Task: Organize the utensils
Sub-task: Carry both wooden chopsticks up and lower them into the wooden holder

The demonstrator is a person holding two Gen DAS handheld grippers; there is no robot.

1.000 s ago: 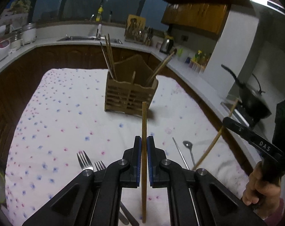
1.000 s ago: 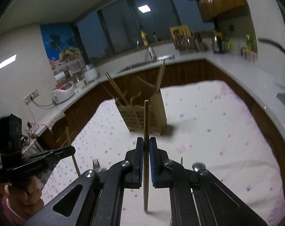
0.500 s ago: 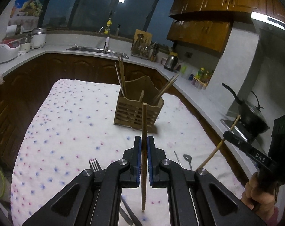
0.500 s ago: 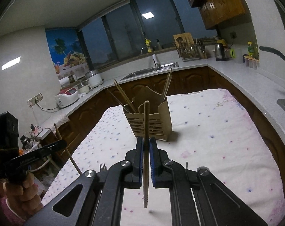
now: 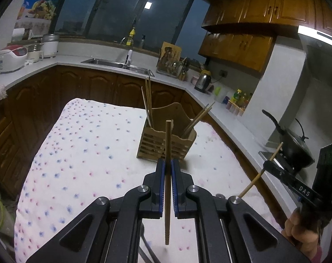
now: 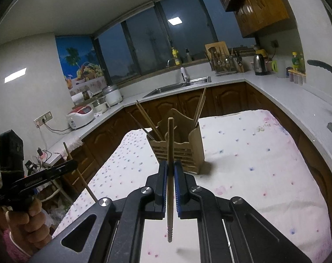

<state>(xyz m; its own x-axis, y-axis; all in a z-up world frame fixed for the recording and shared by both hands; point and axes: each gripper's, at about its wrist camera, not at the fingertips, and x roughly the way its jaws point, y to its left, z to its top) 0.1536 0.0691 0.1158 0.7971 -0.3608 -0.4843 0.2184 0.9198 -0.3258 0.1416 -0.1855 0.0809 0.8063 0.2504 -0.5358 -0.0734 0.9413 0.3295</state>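
Chopstick (image 5: 168, 153) per tool, both clamped

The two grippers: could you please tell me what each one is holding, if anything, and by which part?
The left gripper is shut on a wooden chopstick, clamped near its middle, grooved tip down. The right gripper clamps another chopstick the same way.

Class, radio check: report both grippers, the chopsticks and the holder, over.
Left gripper shut on a wooden chopstick. Right gripper shut on another chopstick. Wooden utensil holder ahead on the flowered cloth, chopsticks already inside. Path clear.
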